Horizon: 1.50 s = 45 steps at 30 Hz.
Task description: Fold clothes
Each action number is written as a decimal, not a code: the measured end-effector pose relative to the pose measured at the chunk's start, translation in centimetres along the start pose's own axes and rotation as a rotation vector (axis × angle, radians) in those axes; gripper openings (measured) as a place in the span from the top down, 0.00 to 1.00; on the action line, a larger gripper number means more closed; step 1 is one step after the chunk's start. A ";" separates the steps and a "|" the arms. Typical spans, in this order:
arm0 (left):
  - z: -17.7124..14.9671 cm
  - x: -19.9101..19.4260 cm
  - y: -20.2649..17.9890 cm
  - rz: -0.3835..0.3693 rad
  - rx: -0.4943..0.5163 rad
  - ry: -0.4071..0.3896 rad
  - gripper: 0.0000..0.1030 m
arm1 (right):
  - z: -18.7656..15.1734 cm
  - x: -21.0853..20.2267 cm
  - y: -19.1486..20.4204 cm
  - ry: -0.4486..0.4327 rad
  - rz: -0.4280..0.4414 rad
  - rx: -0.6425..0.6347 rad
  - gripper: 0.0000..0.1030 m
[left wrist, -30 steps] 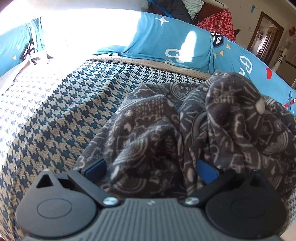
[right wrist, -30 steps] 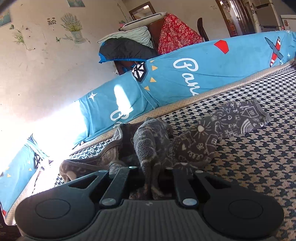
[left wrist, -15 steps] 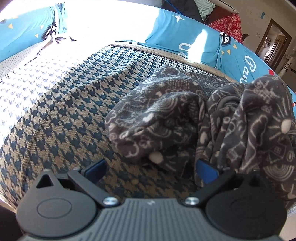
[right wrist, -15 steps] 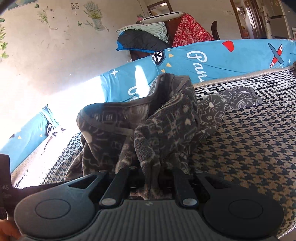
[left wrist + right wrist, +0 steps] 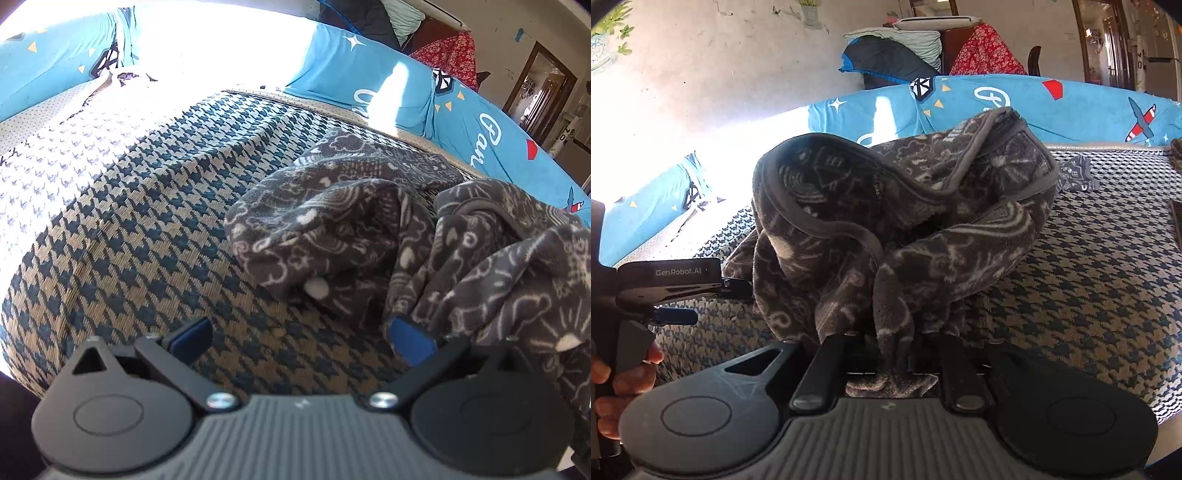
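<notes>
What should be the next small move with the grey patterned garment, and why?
Probably bring the open left gripper onto the bunched near edge of the grey garment and close on it. The right gripper has fabric between its fingers, its jaws just opening slightly, while the garment sits crumpled on the houndstooth cover. A second grip would let it be spread flat.

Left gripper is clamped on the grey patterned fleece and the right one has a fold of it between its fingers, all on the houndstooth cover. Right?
Not quite. The left gripper is open and holds nothing: the left wrist view shows bare houndstooth cover between its blue pads, with the fleece only brushing one pad. The right gripper, whose jaws have just been opening, does have a fold between its fingers.
</notes>
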<state>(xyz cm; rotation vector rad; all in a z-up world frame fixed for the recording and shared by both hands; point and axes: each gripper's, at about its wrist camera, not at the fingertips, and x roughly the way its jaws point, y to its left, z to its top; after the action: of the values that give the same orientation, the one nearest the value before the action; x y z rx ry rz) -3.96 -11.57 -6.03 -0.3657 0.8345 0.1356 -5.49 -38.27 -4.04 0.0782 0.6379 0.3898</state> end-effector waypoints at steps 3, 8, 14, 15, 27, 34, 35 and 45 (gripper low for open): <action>0.0 -0.1 -0.1 -0.001 0.004 -0.003 0.00 | -0.1 -1.3 -0.2 -0.034 0.002 0.019 0.70; 0.0 -0.4 -0.2 -0.004 0.007 -0.009 0.00 | 0.7 -2.6 -0.2 -0.080 0.027 0.044 0.59; 0.1 -0.4 0.3 -0.002 -0.008 -0.009 0.00 | 1.7 -3.1 0.9 -0.114 0.095 0.065 0.47; 0.2 -0.4 0.4 -0.002 -0.010 -0.009 0.00 | 1.8 -3.1 1.2 -0.120 0.093 0.067 0.47; 0.4 -0.3 1.2 -0.003 -0.030 -0.010 0.00 | 4.2 -4.3 3.1 -0.210 0.041 0.003 0.40; 0.5 -0.5 1.6 -0.006 -0.048 -0.011 0.00 | 4.2 0.0 3.8 -0.117 0.051 -0.010 0.37; 0.6 -0.4 1.6 -0.006 -0.051 -0.010 0.00 | 4.1 0.7 3.8 -0.103 0.049 -0.012 0.37; 0.7 -0.5 1.8 -0.001 -0.067 -0.020 0.00 | 2.0 1.3 4.4 -0.030 0.160 -0.006 0.89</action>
<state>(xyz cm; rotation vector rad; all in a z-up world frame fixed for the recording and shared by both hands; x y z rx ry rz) -4.28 -9.59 -5.74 -0.4271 0.8112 0.1660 -4.73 -33.64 -2.32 0.1300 0.6024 0.5436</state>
